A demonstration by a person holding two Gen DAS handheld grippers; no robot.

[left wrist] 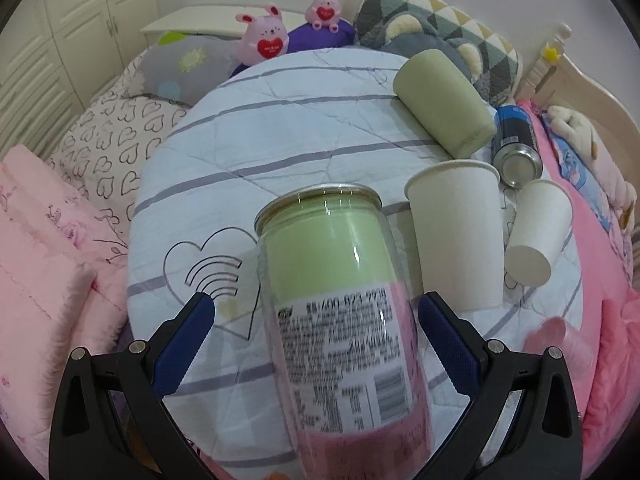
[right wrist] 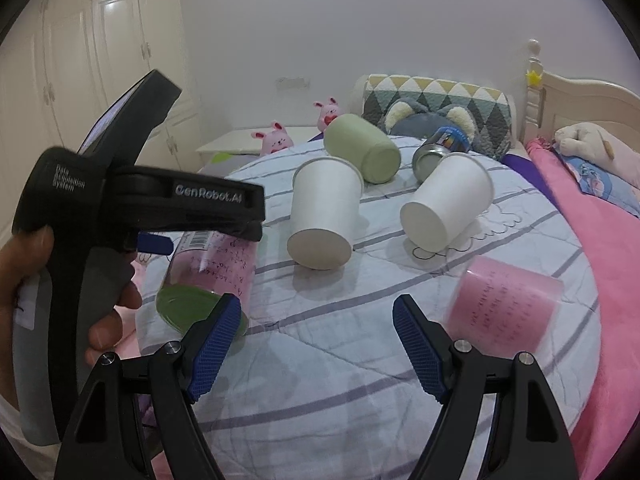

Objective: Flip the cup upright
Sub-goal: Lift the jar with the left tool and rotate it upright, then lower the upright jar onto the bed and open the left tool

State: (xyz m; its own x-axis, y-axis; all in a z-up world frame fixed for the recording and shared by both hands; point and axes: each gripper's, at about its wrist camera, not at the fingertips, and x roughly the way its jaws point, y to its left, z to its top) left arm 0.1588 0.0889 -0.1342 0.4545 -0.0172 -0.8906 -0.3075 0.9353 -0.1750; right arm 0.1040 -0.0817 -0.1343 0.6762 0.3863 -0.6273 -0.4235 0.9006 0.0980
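The clear cup (left wrist: 340, 312) lies on its side near the bed's (right wrist: 320, 380) left edge, long way pointing straight ahead between the left gripper's (left wrist: 316, 312) wide jaws, probably not touching. The right gripper (right wrist: 318, 320) hangs open, farther off.

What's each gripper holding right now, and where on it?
Left gripper straddles the clear labelled cup at mid-body; contact can't be told. Right gripper is open, holding nothing.

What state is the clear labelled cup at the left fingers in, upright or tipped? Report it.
Tipped: the clear cup slants over the quilt, green end toward the right wrist camera.
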